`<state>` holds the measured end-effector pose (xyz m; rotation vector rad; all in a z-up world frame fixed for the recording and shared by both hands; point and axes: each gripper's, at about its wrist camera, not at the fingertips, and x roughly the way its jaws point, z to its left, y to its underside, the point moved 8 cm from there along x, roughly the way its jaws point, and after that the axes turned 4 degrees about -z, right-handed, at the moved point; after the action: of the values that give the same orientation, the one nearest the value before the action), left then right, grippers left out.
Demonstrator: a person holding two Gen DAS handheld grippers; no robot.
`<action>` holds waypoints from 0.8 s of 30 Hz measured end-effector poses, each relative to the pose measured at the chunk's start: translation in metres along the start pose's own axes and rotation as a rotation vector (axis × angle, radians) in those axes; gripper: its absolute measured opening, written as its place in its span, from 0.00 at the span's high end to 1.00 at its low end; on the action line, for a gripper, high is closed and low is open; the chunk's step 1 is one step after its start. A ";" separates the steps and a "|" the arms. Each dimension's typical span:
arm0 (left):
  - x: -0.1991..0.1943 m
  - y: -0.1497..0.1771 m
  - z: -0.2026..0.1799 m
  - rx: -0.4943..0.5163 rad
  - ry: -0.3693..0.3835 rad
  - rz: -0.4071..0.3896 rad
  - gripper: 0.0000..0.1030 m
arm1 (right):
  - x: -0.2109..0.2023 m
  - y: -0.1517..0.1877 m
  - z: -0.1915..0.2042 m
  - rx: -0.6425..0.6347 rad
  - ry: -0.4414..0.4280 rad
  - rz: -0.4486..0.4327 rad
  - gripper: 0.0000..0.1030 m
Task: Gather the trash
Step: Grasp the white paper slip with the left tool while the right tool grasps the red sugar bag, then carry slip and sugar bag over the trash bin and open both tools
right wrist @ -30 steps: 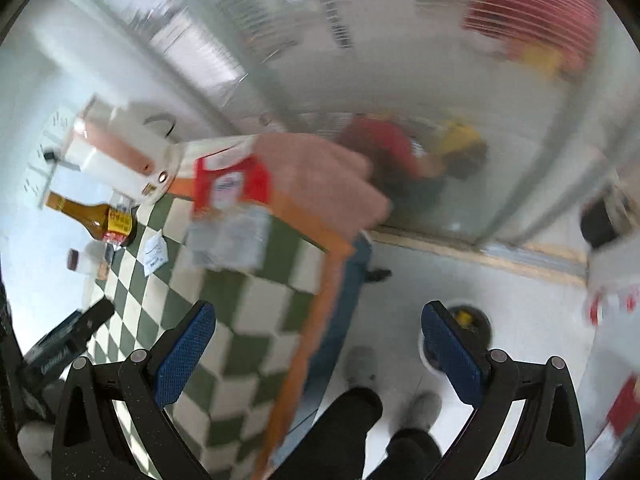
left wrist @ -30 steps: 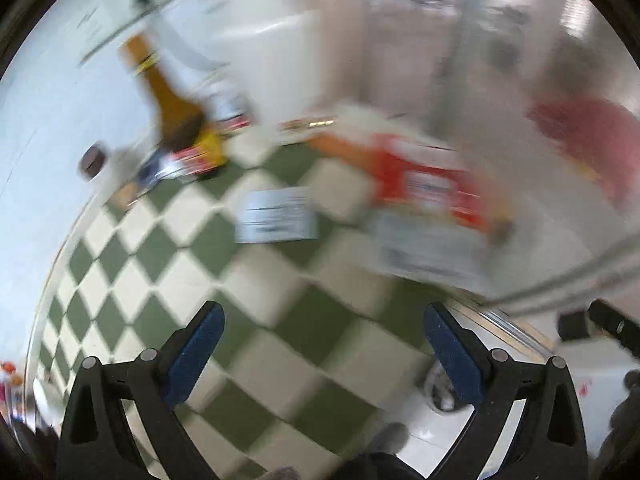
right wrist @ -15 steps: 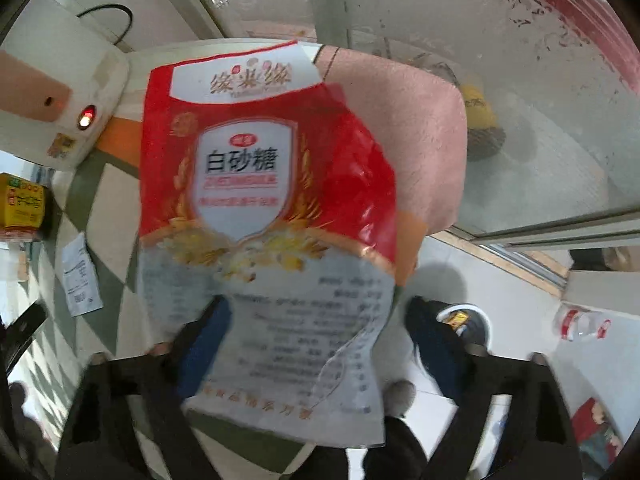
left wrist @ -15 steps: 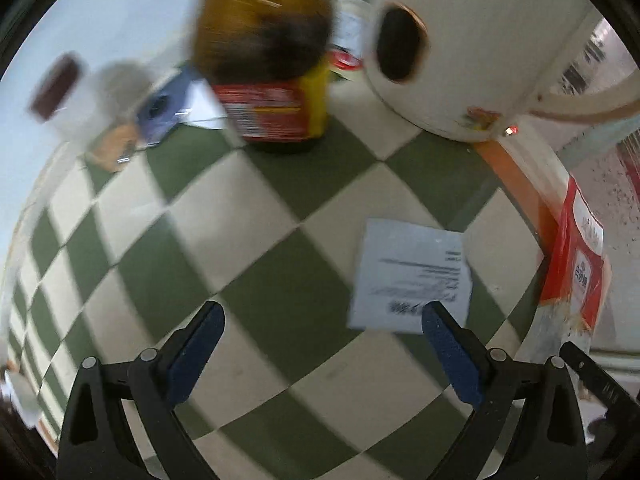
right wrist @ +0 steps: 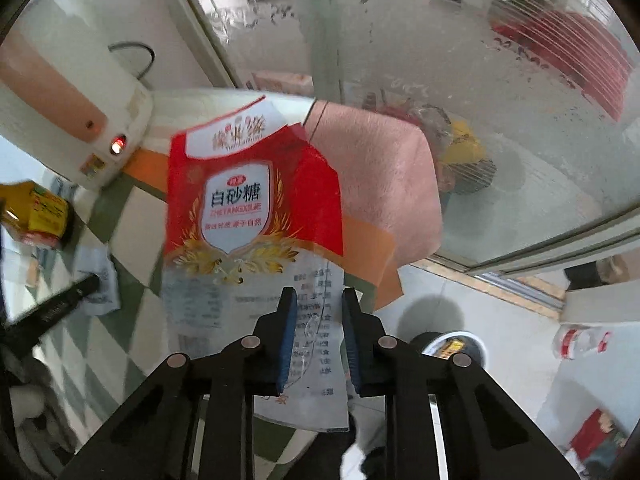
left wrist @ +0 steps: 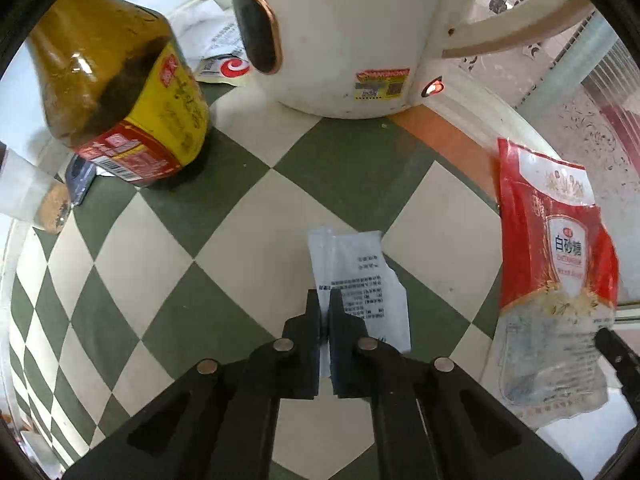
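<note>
My left gripper (left wrist: pixel 325 300) is shut on a white printed receipt (left wrist: pixel 360 280) that lies on the green-and-cream checked tablecloth (left wrist: pixel 240 240). My right gripper (right wrist: pixel 318 304) is shut on the clear lower end of an empty red-and-white sugar bag (right wrist: pixel 252 208) and holds it up over the table's edge. The same bag shows at the right of the left wrist view (left wrist: pixel 556 264). The receipt and the left gripper show small at the left of the right wrist view (right wrist: pixel 98 284).
A brown sauce bottle (left wrist: pixel 120 92) with a yellow label and a white kettle (left wrist: pixel 340 32) stand behind the receipt. A pink cloth (right wrist: pixel 380 176) hangs at the table edge. A white bin (right wrist: pixel 456 346) stands on the floor below, by a glass door (right wrist: pixel 440 60).
The left gripper came down onto the receipt and shut on it. The right gripper closed on the sugar bag's lower end and lifted it off the table edge.
</note>
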<state>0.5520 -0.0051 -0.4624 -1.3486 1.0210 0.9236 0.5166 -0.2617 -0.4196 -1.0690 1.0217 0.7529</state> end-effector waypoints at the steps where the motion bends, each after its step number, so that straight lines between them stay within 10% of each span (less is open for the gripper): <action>1: -0.004 0.002 0.001 -0.011 0.006 -0.004 0.99 | -0.006 -0.001 -0.001 0.010 -0.015 -0.013 0.79; 13: -0.095 0.019 -0.001 0.013 0.036 -0.139 1.00 | -0.080 -0.006 -0.028 0.104 -0.134 -0.153 0.85; 24: -0.162 0.018 -0.122 0.180 0.118 -0.240 1.00 | -0.135 0.020 -0.120 0.244 -0.142 -0.262 0.86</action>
<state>0.4790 -0.1183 -0.3091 -1.3501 0.9809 0.5653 0.4149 -0.3717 -0.3172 -0.9027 0.8090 0.4706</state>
